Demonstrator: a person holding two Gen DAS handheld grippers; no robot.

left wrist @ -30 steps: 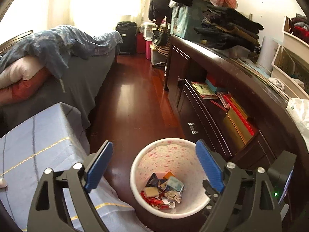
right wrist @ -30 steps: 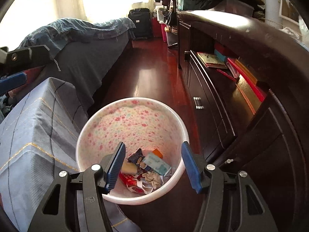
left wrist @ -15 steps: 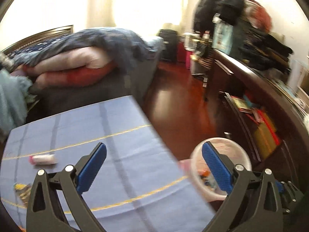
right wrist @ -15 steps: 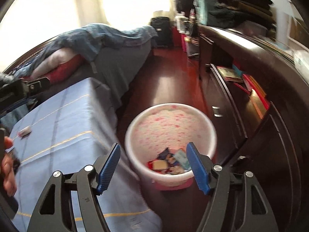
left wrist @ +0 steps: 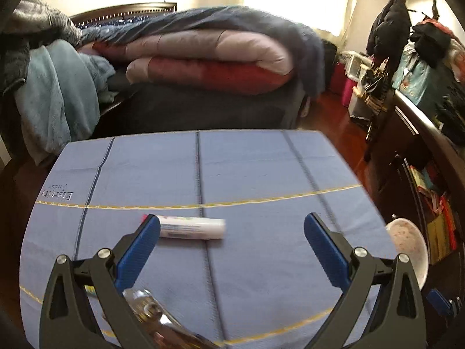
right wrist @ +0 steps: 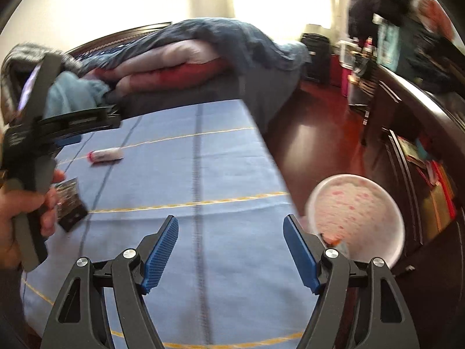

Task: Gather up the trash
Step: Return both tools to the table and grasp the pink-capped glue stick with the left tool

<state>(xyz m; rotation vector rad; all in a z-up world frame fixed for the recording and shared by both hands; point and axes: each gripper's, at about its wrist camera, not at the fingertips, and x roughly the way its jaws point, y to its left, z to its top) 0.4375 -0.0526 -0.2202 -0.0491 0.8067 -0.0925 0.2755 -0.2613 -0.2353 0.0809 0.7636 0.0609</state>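
Both grippers have swung away from the bin and now look across the blue cloth; a second ago each one looked down into the bin.

Left gripper [left wrist: 231, 226]: jaws at their widest, having just finished opening, nothing between the pads. A white tube [left wrist: 191, 227] with a red end lies flat on the blue cloth [left wrist: 247, 168] just ahead, its left end hidden behind the left fingertip [left wrist: 146, 232]; contact cannot be told. A crinkled foil wrapper [left wrist: 148, 311] lies on the cloth below the gripper's left finger.

Right gripper [right wrist: 231, 231]: jaws moderately wide and just been opening further, empty, over bare cloth. From this side a hand [right wrist: 17, 212] grips the left tool's handle at the left edge; a dark packet [right wrist: 69, 203] lies on the cloth just beside that hand, the tube beyond it.

Bin [right wrist: 357, 218]: white with pink spots, on the floor just off the cloth's right edge, now at the right of both views. Trash inside is mostly hidden; an orange scrap shows at its near rim.

Bed with folded bedding [left wrist: 209, 58] behind the cloth. Views blurred.
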